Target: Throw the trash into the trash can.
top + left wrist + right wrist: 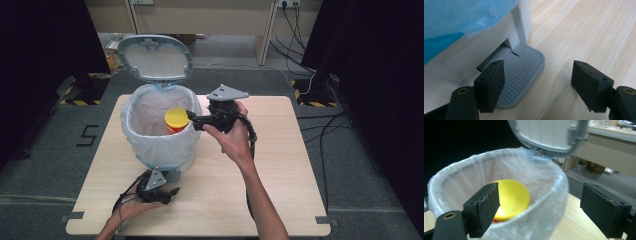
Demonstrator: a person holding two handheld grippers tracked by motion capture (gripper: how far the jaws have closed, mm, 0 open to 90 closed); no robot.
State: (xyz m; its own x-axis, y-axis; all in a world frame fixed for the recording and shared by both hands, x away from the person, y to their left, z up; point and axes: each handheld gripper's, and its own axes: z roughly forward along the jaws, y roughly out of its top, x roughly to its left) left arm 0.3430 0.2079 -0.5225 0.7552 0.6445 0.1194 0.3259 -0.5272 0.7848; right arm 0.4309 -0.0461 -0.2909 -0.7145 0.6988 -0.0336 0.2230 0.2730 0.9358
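Note:
A white pedal bin [161, 148] lined with a pale blue bag stands on the table, its grey lid [155, 57] tipped up and open. Inside it stands a can with a yellow lid [177, 120], also seen as a yellow disc [511, 197] just below the bag's rim [560, 182]. My right gripper [194, 120] hovers open at the bin's right rim, and its jaws [540, 207] hold nothing. My left gripper [169, 194] is open at the bin's foot. In the left gripper view its left jaw lies over the edge of the grey ribbed pedal [524, 72].
The light wooden table [280, 165] has bare room right of the bin and along the front. Beyond the table are a grey floor, black curtains at both sides and cables at the back right.

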